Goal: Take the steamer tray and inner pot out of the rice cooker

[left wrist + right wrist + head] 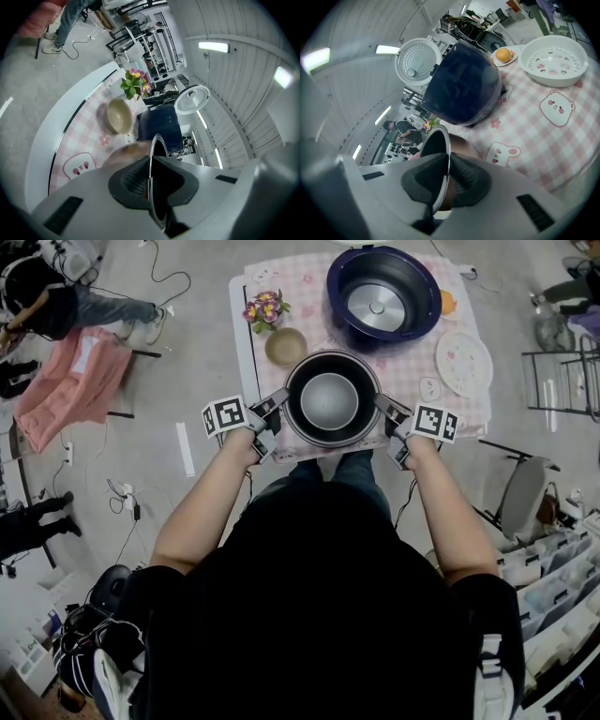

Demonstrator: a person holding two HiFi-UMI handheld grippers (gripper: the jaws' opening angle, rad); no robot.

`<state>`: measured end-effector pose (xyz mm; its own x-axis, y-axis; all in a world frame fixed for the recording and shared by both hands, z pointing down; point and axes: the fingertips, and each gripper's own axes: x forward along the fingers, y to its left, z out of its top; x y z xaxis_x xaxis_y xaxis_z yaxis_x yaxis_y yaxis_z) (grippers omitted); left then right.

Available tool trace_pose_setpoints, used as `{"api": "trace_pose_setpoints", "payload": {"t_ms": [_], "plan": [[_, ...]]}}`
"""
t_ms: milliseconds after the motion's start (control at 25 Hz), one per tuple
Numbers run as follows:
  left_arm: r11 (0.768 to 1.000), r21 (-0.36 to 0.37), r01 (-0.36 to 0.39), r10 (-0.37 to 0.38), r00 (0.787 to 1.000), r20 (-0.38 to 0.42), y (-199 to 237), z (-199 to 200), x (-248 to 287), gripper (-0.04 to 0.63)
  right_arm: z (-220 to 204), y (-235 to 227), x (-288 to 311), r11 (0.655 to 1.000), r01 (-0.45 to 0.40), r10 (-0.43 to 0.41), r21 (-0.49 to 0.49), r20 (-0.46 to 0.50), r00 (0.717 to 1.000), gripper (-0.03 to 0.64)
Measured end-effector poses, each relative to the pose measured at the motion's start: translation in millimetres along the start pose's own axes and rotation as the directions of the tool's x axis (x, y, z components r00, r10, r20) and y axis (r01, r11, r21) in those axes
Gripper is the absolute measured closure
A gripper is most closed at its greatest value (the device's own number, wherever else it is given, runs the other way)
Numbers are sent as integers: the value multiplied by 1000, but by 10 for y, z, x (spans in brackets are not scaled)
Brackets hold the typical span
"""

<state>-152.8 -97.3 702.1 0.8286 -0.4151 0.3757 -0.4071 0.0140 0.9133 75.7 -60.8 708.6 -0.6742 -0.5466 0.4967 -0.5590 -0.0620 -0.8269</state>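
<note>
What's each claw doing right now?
Left claw: shut on the inner pot rim.
Right claw: shut on the inner pot's opposite rim.

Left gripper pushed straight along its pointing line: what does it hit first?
The left gripper is clamped on the rim of the black metal inner pot; beyond that, probably the dark blue rice cooker, though depth is unclear.

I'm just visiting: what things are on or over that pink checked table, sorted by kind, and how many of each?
Dark blue rice cooker: 1
Dark round metal inner pot: 1
White round perforated steamer tray: 1
Beige round bowl: 1
Bunch of pink and yellow flowers: 1
Orange round fruit: 1
Total: 6
</note>
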Motion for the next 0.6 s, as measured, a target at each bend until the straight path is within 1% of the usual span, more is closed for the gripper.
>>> {"api": "trace_pose_setpoints", "payload": {"t_ms": [400, 600], "plan": [[1000, 5, -2, 2, 1000, -4, 37, -9, 10, 555, 17, 4, 23, 1000, -1, 1, -15, 8, 1000, 584], [1000, 12, 9, -9, 1000, -8, 23, -19, 2, 554, 15, 8, 12, 1000, 5, -4, -28, 20, 1000, 581]]}}
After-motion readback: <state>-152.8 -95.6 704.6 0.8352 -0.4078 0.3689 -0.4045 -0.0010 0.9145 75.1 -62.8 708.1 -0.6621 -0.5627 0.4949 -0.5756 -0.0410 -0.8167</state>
